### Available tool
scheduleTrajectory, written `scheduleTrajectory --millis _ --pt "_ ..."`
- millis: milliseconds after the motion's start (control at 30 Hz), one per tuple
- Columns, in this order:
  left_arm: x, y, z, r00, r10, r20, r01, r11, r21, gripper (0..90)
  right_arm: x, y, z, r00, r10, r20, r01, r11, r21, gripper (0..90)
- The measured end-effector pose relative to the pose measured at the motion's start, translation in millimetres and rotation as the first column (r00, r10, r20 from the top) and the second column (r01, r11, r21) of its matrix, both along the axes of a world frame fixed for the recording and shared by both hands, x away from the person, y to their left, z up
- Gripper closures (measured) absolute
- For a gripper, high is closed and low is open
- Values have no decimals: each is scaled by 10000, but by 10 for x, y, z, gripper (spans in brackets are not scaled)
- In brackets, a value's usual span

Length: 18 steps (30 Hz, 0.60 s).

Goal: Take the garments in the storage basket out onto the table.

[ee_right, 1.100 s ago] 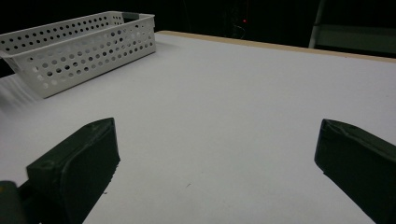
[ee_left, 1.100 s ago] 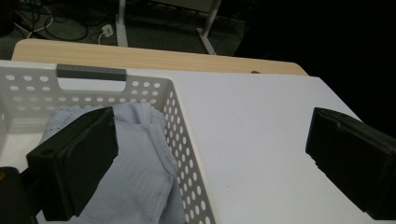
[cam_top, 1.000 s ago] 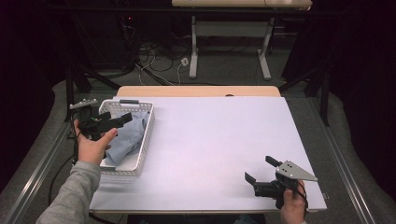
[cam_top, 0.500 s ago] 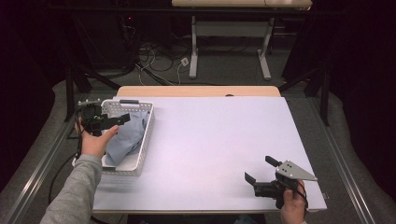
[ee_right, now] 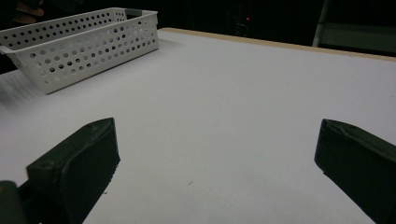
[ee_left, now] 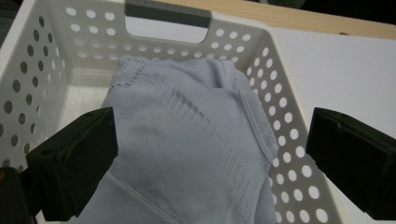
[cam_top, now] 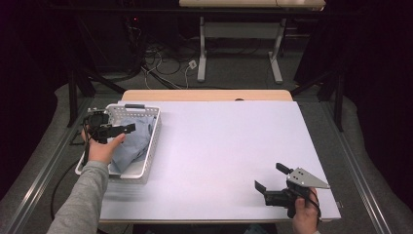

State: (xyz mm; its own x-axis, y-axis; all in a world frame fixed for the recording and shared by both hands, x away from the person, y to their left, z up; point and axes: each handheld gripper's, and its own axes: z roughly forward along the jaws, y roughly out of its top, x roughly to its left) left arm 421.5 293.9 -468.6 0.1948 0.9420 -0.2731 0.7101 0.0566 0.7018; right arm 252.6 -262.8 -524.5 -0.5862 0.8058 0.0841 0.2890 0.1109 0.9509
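A pale blue garment (ee_left: 187,140) lies bunched in the white basket (cam_top: 152,127) at the left edge of the desk (cam_top: 229,146). If the grab comes too shallow, only a fold may be pinched and the cloth could slip free; it could also snag on the rim and drag the light basket along (my guess). The left gripper (cam_top: 109,129) hovers over the cloth, its fingers (ee_left: 74,158) spread wide, holding nothing. The right gripper (cam_top: 272,183) sits low near the front right corner, fingers (ee_right: 79,163) equally released over bare desk.
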Motion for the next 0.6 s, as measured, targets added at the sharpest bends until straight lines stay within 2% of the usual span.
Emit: scheduleTrajectory --millis 167,367,400,467,600 --pt "55 -47 -110 9995 -93 -293 104 9993 356 23 5 0 -2 10000 67 14 -67 10000 -74 0" --pt "109 -79 -183 9985 -182 -517 211 9982 567 22 9 8 -9 10000 90 -9 -90 10000 2 0" --pt "120 -92 -199 9986 -98 -521 124 9987 495 22 8 7 -9 9999 97 -26 -97 10000 -14 0" --pt "147 -101 -226 9972 -200 -714 240 9982 548 22 8 9 -7 9999 79 -69 -80 10000 -28 0" --pt "175 -121 -255 9970 -167 -753 223 9971 734 22 8 10 -6 9999 108 -77 -109 9999 -26 0"
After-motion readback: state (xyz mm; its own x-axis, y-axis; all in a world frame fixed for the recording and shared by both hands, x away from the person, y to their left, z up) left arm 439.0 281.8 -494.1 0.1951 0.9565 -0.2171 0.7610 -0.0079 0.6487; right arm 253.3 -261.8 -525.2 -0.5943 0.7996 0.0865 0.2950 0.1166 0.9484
